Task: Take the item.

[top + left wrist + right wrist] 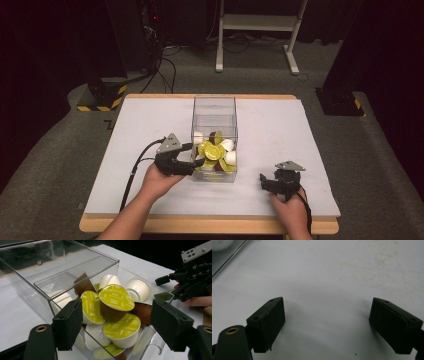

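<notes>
A clear plastic box (pixel 214 106) stands in the middle of the white table, and its near end is heaped with coffee capsules (pixel 215 152). Some have yellow-green foil lids (pixel 116 298); others are white or brown. My left gripper (pixel 194 155) sits at the box's near left corner, pointing at it. Its jaws (pixel 117 305) stand apart on either side of the capsule heap behind the box wall (pixel 32 293), and no pad visibly presses on it. My right gripper (pixel 267 181) rests near the table's front right, open (pixel 327 301) over bare table. It also appears farther off (pixel 162 288).
The white table top (pixel 150 125) has a wooden edge at the front. On the floor behind stand a white frame (pixel 255 22), a yellow-and-black striped base (pixel 102 95) and loose cables (pixel 165 70). The left gripper's cable (pixel 132 170) trails toward the front edge.
</notes>
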